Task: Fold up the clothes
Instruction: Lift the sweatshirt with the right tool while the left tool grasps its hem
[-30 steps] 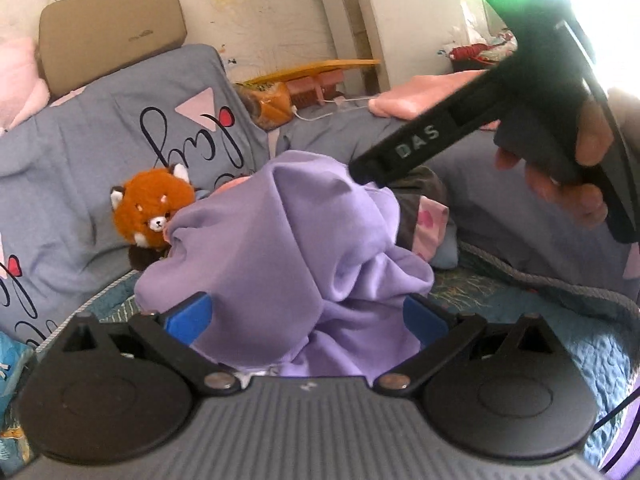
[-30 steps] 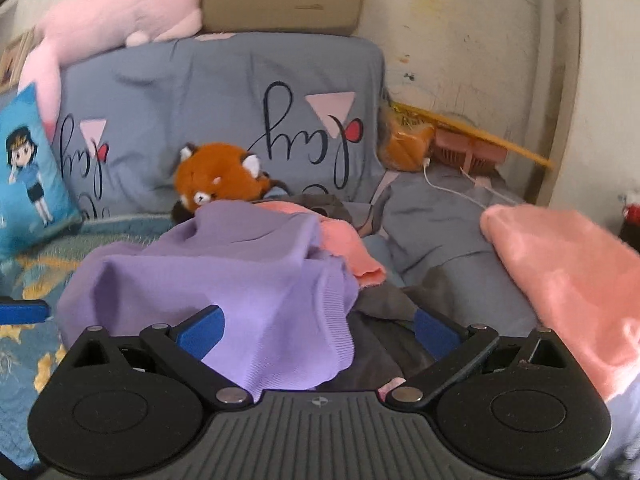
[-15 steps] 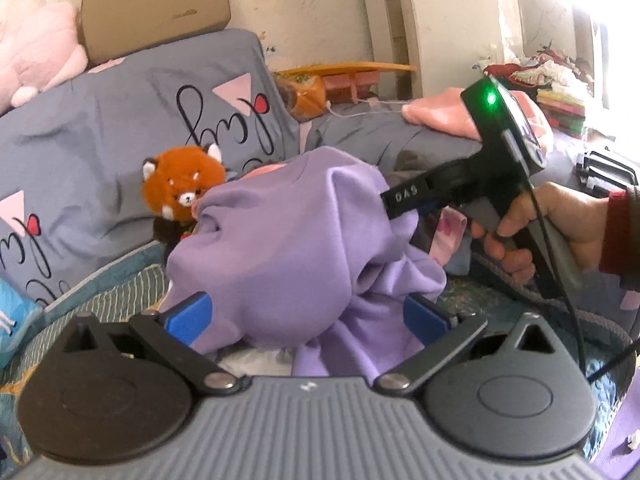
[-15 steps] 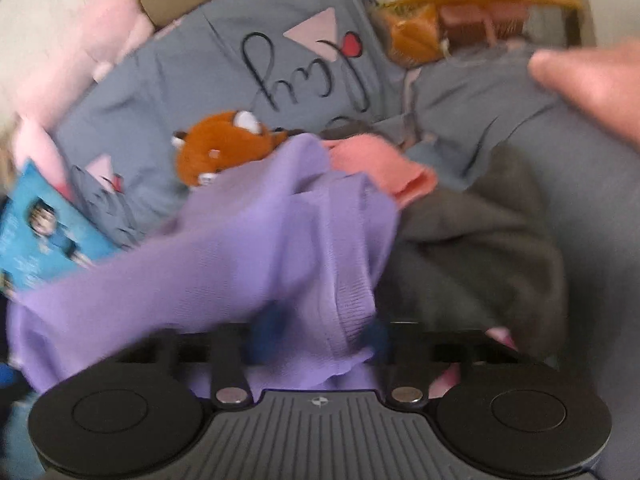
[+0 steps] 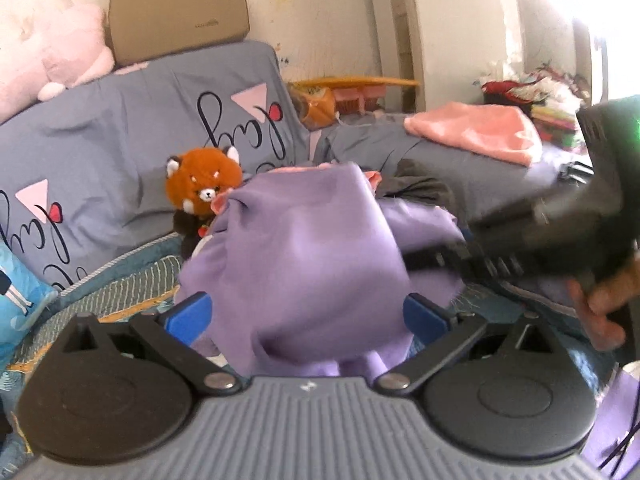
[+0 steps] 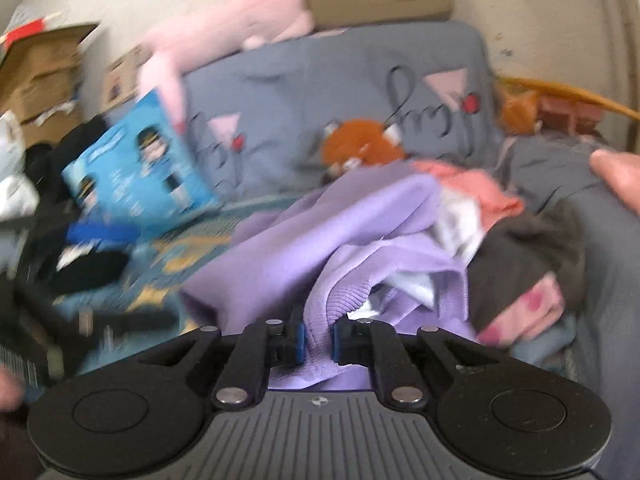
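The purple sweatshirt (image 5: 312, 256) sits bunched on the bed atop a pile of other clothes, just in front of the red panda plush (image 5: 202, 186). The right gripper (image 6: 317, 344) has its jaws clamped on the ribbed hem, while the left gripper (image 5: 308, 316) is spread wide around the cloth, holding nothing. With only one edge pinched, a lift could drag the pink garment (image 6: 476, 188) and dark garment (image 6: 524, 248) along, or the hem could slip free

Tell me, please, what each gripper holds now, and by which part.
The right gripper is shut on the purple sweater, pinching its ribbed edge. The left gripper is open; the sweater lies between its fingers, not gripped.
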`<state>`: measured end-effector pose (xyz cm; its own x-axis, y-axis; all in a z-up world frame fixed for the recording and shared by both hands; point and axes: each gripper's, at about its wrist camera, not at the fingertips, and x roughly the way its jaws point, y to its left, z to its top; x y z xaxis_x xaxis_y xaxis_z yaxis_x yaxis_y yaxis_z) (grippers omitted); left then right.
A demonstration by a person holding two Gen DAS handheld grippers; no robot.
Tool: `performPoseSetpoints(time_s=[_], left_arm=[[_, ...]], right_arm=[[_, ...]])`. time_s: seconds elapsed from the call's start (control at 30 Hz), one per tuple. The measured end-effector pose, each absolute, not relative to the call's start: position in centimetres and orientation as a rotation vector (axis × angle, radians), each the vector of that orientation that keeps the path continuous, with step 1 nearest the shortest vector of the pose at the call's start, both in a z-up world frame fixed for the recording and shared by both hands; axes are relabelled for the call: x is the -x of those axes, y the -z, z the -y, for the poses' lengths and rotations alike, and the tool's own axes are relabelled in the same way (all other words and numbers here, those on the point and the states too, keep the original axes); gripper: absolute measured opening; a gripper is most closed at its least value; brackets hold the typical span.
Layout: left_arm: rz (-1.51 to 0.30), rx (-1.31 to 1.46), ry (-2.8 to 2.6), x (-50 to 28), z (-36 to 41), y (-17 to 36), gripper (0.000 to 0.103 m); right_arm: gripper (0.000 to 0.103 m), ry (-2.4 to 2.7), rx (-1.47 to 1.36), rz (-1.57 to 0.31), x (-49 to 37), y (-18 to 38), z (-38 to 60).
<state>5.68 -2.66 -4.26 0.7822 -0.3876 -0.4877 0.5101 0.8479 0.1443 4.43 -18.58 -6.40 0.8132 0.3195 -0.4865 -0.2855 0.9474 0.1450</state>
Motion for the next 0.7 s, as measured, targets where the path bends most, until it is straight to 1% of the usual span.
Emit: performPoseSetpoints(time_s=[0.1,0.2,0.27,0.4,0.43,0.5,0.57,0.7], left_arm=[[-0.452,-0.297,0.496,-4.2,0.4,3.3,0.103],[-0.491,-0.308,0.484,-4.6,-0.6,2.5,0.103],[-0.548,-0.315,0.484,-5.6,0.0,2.3,0.103],[-0.660,-0.321,0.566,-7.6,3.9,3.4,0.103],[-0.680,-0.326,0.588,-8.0,5.1,3.9,0.103],[-0.703,-0.357,0.603,-8.5,7.7,5.2,0.103],[-0.724,-0.384,0.601,-9.2,10.3,6.5,0.103],[-0.786,-0.387,0.540,-11.8,14.5,8.9,0.103]], right_arm=[[0.012,-0.353,0.050,-0.574,-1.8,8.5,16.0],[0.012,-0.412,0.152,-0.615,0.4,10.8,12.9],[0.012,-0.459,0.141,-0.652,1.2,12.0,11.3],[0.014,-0.485,0.059,-0.684,2.3,13.3,9.8],[0.015,-0.478,0.057,-0.681,2.6,13.4,9.7],[0.026,-0.465,0.059,-0.679,3.3,13.5,10.0],[0.033,-0.461,0.061,-0.688,3.8,13.8,10.9],[0.032,-0.421,0.027,-0.724,4.8,14.7,13.6]])
